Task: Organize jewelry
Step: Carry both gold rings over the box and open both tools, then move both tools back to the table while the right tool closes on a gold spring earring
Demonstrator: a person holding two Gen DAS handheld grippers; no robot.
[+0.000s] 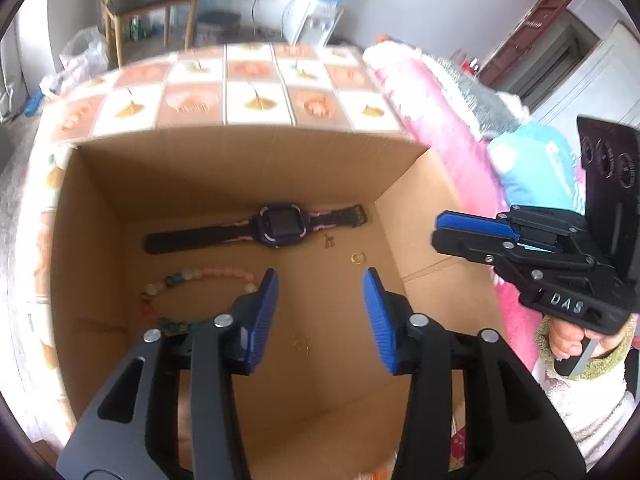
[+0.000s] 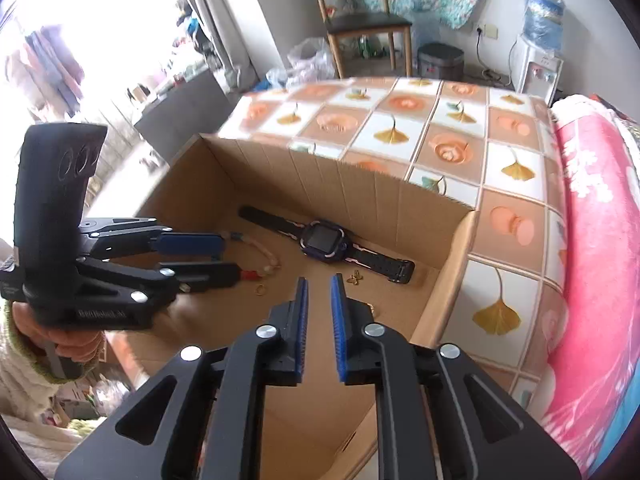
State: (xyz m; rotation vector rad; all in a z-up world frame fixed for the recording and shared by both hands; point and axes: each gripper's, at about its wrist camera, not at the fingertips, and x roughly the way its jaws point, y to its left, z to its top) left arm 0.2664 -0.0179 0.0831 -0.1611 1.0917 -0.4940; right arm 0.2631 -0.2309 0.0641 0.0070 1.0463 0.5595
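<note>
An open cardboard box point(image 1: 100, 216) point(image 2: 452, 264) holds the jewelry. On its floor lie a dark smartwatch point(image 1: 280, 226) point(image 2: 324, 240), a beaded bracelet point(image 1: 192, 280) point(image 2: 268, 258), a gold ring point(image 1: 357, 257) point(image 2: 260, 289), a small gold charm point(image 1: 329, 242) point(image 2: 354, 278) and a thin gold chain point(image 1: 301, 345). My left gripper point(image 1: 320, 304) point(image 2: 216, 252) is open and empty above the box floor. My right gripper point(image 2: 319, 300) point(image 1: 440, 230) hovers over the box's right side, its pads a narrow gap apart, with nothing between them.
The box stands on a table with a tiled floral cloth point(image 1: 248, 92) point(image 2: 440, 140). A pink blanket point(image 1: 440, 120) point(image 2: 592, 240) lies to the right. A chair point(image 2: 360, 20), a bin point(image 2: 440, 60) and a water dispenser point(image 2: 540, 60) stand behind the table.
</note>
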